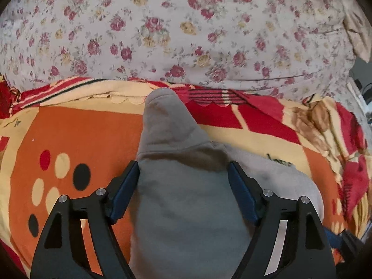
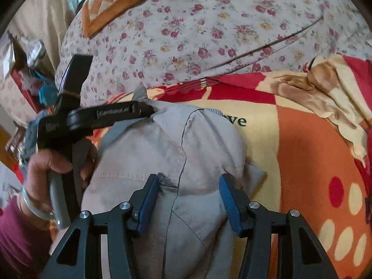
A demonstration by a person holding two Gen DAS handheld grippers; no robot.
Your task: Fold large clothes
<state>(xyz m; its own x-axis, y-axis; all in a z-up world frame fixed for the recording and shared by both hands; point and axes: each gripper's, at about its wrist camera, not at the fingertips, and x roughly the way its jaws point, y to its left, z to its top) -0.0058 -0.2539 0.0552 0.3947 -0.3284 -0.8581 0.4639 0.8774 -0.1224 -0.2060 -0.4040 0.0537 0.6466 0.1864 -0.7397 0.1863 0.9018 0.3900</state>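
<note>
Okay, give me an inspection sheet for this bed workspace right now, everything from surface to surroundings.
Surface: patterned blanket over floral sheet.
Job's things: grey garment, partly folded, on the blanket.
Clutter: orange checked cushion on the sheet.
Grippers: left gripper open astride the garment; right gripper open over it.
Cables: nothing seen.
Surroundings: cluttered shelf beside the bed, blurred.

The left gripper (image 1: 183,174) points steeply down, jaws spread wide. The right gripper (image 2: 189,194) tilts down too, jaws apart. A hand (image 2: 50,162) grips the left gripper's handle.
</note>
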